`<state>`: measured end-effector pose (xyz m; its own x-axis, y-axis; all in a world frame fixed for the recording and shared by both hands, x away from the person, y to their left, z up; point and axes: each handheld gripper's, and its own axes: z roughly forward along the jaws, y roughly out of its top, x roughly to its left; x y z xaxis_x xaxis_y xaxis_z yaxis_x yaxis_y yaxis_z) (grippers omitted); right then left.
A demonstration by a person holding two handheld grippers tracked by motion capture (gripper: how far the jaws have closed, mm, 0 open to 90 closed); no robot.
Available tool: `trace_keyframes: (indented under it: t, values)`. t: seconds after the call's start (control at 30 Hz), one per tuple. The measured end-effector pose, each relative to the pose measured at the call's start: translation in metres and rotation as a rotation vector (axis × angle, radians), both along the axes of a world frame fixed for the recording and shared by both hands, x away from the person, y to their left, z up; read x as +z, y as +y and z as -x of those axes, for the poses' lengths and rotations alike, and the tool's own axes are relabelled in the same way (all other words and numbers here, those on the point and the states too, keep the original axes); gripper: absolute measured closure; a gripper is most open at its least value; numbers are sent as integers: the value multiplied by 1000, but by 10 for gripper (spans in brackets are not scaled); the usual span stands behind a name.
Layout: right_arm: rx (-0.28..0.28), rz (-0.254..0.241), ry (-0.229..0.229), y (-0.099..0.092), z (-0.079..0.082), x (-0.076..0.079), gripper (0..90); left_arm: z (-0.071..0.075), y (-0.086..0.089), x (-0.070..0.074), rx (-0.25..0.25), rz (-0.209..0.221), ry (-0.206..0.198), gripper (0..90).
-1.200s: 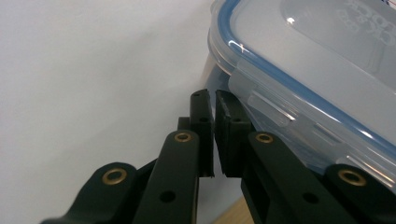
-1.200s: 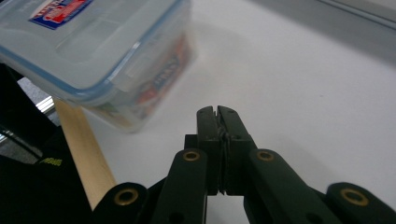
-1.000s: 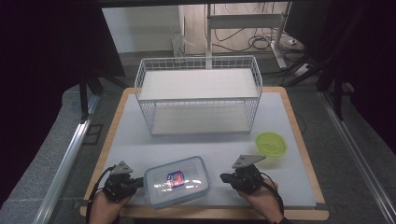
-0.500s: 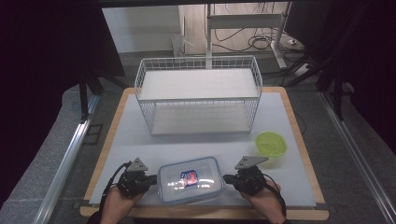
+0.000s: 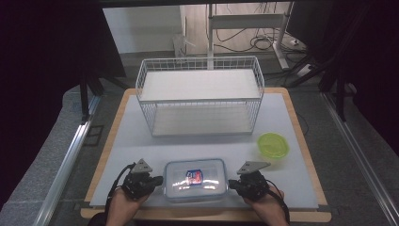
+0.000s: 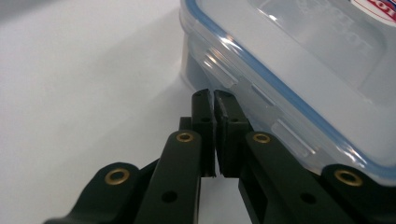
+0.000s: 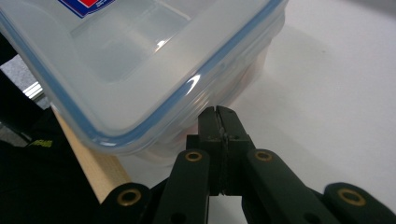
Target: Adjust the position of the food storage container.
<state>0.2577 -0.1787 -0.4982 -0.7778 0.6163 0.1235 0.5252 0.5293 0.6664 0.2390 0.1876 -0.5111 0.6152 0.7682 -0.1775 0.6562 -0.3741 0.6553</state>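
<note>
Your left gripper (image 5: 157, 180) and right gripper (image 5: 233, 184) flank the clear lidded food container (image 5: 195, 178), which sits at the near edge of the surface (image 5: 131, 141). Both sets of jaws are clenched with nothing between them, tips pressed against the container's opposite ends.

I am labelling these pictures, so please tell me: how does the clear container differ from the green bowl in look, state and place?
The clear container is rectangular with a blue-edged lid on it; the green bowl is round, with no lid. The container lies at the table's near edge between the left gripper and the right gripper; the bowl stands apart, farther right. Both rest on the white table.
</note>
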Motion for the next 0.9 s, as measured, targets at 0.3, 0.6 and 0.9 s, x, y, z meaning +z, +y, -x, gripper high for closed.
trace_keyframes:
  t: [0.3, 0.6, 0.9]
  values:
    - [-50, 4, -7, -6, -5, 1, 897, -14, -11, 1, 13, -8, 0, 899]
    - [-111, 27, -43, -7, -19, 3, 899, -28, -20, 0, 25, -8, -6, 900]
    - [-155, 28, -49, -11, -39, 1, 899, -48, -29, 1, 43, -10, -14, 900]
